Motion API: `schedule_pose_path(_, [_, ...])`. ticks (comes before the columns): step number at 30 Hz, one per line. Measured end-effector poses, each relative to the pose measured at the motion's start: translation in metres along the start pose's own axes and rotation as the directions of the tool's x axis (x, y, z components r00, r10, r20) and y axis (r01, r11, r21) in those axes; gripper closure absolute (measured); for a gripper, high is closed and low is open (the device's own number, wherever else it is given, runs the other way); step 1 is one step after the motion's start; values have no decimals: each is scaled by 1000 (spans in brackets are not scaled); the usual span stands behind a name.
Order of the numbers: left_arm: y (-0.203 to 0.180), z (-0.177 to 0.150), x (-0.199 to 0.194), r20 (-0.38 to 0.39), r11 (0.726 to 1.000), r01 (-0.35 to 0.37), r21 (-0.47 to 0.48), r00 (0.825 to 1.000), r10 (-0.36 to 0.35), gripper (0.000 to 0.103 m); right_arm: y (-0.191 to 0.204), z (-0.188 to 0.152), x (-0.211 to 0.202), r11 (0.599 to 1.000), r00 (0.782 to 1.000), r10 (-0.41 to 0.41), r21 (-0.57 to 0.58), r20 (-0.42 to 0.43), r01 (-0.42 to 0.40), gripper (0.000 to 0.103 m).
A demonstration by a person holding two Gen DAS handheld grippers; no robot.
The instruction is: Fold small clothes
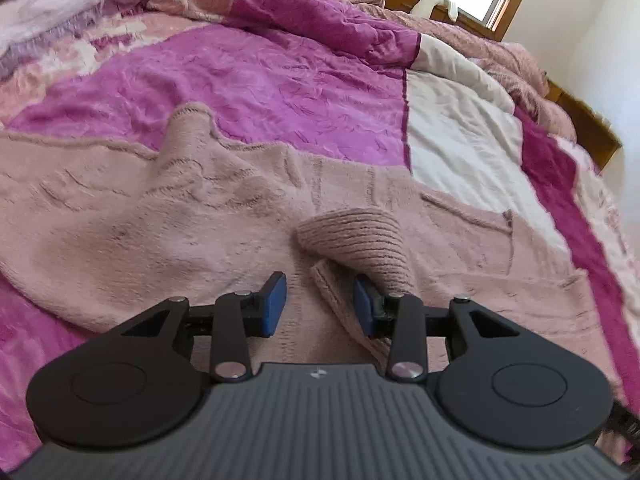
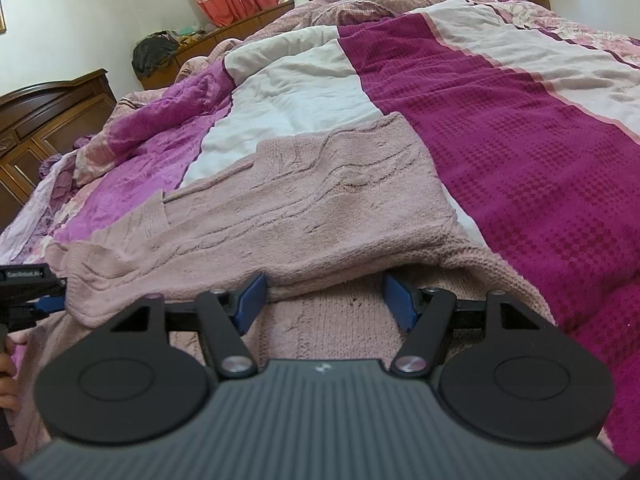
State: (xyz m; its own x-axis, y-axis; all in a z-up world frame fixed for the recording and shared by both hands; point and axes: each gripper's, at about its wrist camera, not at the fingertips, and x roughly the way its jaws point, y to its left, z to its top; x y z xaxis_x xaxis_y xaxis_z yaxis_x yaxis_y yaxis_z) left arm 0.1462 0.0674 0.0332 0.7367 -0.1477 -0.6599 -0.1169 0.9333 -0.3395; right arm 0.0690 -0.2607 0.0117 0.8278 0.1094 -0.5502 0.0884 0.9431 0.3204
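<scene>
- On the bed, the pink knitted sweater point(image 1: 172, 216) lies spread over a patchwork quilt point(image 1: 280, 92) of magenta, violet and white panels.
- In the left wrist view the sweater fills the lower half of the picture, its body running off to the left and its far edge lying on the violet panel.
- Just right of centre there, a ribbed cuff point(image 1: 360, 240) is curled up off the sweater into a rounded fold, and its lower end rests against the right blue pad.
- The left gripper point(image 1: 320, 306) is released: its jaws stand apart over the knit, and nothing is pinched between the pads.
- At the far left edge of the right wrist view, a black piece of the other gripper carries a small white label; its writing is too blurred to read. Part of a hand point(image 2: 9, 380) shows below it.
- In the same view a folded-over layer of the sweater point(image 2: 304, 208) lies across the middle, its near edge lifted slightly above the flat knit underneath.
- The right gripper point(image 2: 326, 300) is released too, with jaws spread wide and both blue pads at that folded edge, clamping nothing.
- A small pale emblem sits on the ribbed grey housing of each gripper; no lettering can be made out.
- Right of the sweater runs a dark magenta waffle-textured panel of the quilt point(image 2: 520, 140).
</scene>
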Motion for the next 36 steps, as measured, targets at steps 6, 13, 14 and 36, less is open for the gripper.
schedule_pose_path(6, [-2,0,6,-17,997,54,-56,998,-55,70,0,0,0,1000,1000,-2,-4,0,2,37])
schedule_pose_path(13, [-7,-1,9,-14,995,80,-53,997,-81,94,0,0,0,1000,1000,-4,-8,1,4,36])
schedule_pose_path(14, [-7,-1,9,-9,996,79,-51,997,-79,95,0,1,0,1000,1000,-4,-10,1,4,36])
schedule_pose_path(36, [18,-18,-60,110,971,-214,105,973,203,98,-2,3,-4,1000,1000,9,13,-11,-9,36])
